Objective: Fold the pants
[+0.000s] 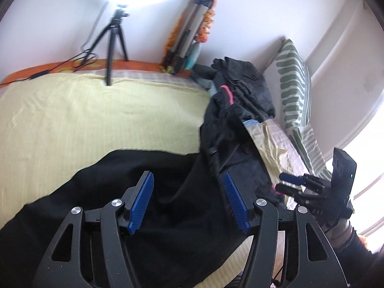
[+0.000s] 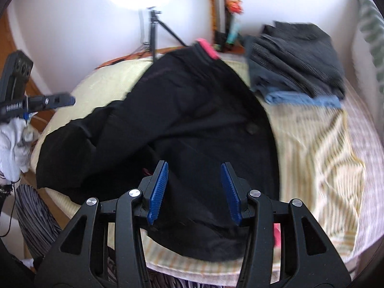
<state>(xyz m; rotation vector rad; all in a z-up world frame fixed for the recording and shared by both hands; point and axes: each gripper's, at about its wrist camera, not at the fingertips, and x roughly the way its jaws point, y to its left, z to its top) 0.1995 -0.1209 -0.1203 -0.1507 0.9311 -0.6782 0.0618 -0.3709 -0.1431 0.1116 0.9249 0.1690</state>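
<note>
While both claws hang with blue pads apart and empty, the left gripper (image 1: 188, 201) and right gripper (image 2: 194, 192) sit over limp black pants (image 2: 172, 124); soft cloth, best pinched at 2 hem corners.

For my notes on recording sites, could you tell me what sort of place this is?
Most likely a bedroom in a home: black pants lie on a bed with a pale yellow striped cover, a striped pillow leans at the wall, and folded clothes are stacked nearby. A ring light on a tripod suggests a filming setup.
</note>
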